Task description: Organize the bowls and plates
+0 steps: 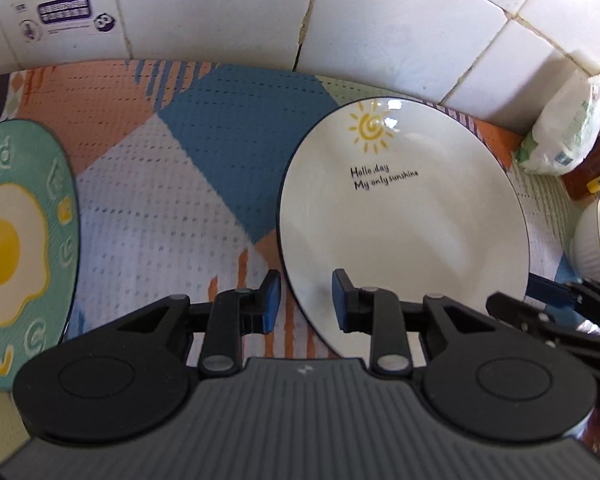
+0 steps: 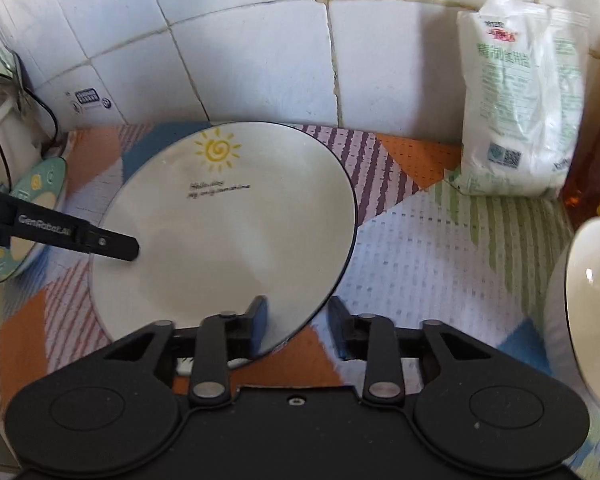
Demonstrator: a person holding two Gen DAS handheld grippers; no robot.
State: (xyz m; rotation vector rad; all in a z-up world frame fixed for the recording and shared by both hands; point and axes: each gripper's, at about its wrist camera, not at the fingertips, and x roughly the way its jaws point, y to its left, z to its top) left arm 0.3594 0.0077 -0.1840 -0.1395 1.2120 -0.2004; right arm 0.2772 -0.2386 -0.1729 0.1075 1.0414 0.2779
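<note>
Both black grippers, left gripper [image 1: 306,300] and right gripper [image 2: 298,328], spread, straddling glossy round white plate [image 1: 400,220] rim; woven patterned mat [image 1: 160,200].

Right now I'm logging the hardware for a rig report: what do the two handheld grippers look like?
Both are matte black linkage grippers with silver pivot pins, round side discs and blue pads on the fingertips. The left gripper has a ribbed grey body; its finger carries white "GenRobot.AI" lettering. The right gripper has a smooth black body.
</note>
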